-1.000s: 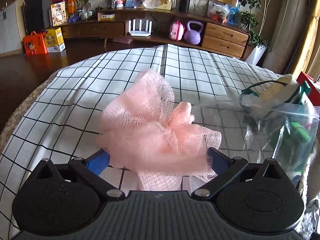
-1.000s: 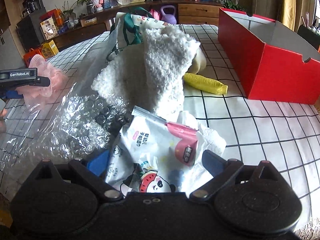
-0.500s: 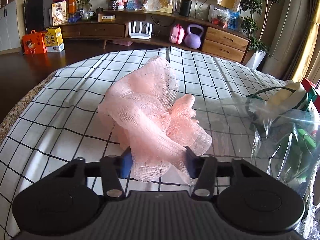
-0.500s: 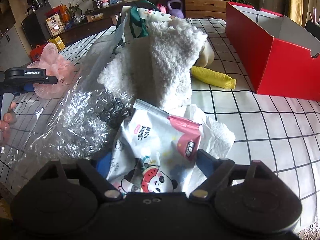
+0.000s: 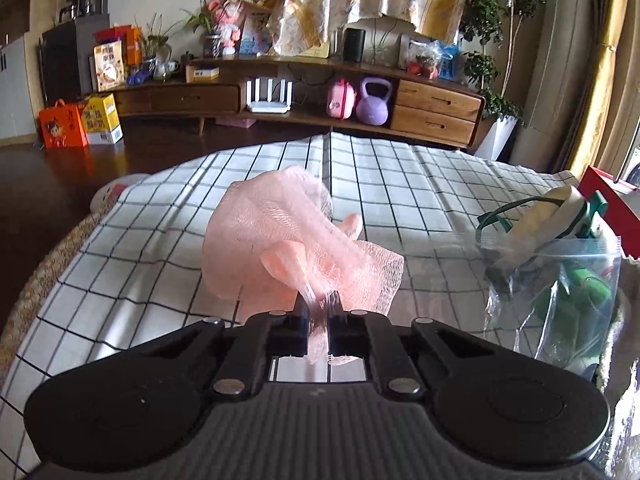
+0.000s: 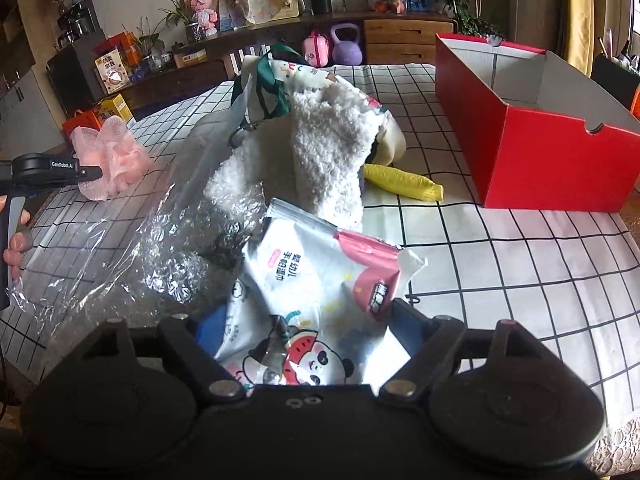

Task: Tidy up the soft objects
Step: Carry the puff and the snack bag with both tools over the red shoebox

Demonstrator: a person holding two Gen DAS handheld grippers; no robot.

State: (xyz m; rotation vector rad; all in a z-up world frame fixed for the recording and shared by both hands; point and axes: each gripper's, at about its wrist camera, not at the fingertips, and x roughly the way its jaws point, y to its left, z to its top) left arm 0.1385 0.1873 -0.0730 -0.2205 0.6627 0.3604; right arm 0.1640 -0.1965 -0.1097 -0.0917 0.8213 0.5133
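My left gripper (image 5: 318,312) is shut on a pink mesh bath pouf (image 5: 288,240) and holds it above the checked tablecloth; the pouf (image 6: 110,158) and that gripper (image 6: 96,174) also show at the left of the right wrist view. My right gripper (image 6: 304,316) is open, its jaws either side of a white printed wet-wipe pack (image 6: 312,292) that lies on the pile. Behind the pack are a white fluffy cloth (image 6: 324,156), clear bubble wrap (image 6: 176,248) and a printed tote bag (image 6: 280,80).
An open red box (image 6: 532,136) stands at the right on the checked cloth (image 6: 520,264). A yellow folded item (image 6: 404,182) lies in front of it. A clear zip bag with green things (image 5: 560,280) sits right of the pouf. A wooden sideboard (image 5: 320,92) is beyond the table.
My left gripper has closed from open onto the pink pouf and lifted it off the cloth. My right gripper has stayed open around the wipe pack and shifted slightly.
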